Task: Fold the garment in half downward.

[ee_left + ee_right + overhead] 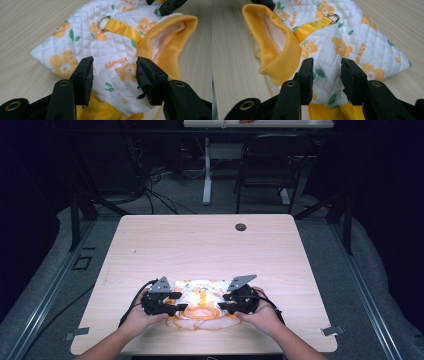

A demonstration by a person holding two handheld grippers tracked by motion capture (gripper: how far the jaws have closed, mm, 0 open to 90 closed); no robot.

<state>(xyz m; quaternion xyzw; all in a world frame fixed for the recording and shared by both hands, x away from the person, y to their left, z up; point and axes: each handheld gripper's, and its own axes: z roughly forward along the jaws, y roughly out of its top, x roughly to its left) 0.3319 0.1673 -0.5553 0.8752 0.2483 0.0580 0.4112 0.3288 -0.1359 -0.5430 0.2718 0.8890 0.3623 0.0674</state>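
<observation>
High view: small quilted floral vest [202, 295] lies on the table [200, 245] near the front edge, left gripper [176, 307] and right gripper [223, 306] at its sides. Left gripper view: jaws apart over the fabric, gripping nothing. Right gripper view: jaws apart too, by the yellow collar [277, 53].

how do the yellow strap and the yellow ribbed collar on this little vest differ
The strap is smooth, shiny ribbon lying flat on the quilted vest; the collar is matte ribbed knit standing up in an open curve. The strap is narrow and ends in a metal ring; the collar is broader. Both are yellow.
</observation>
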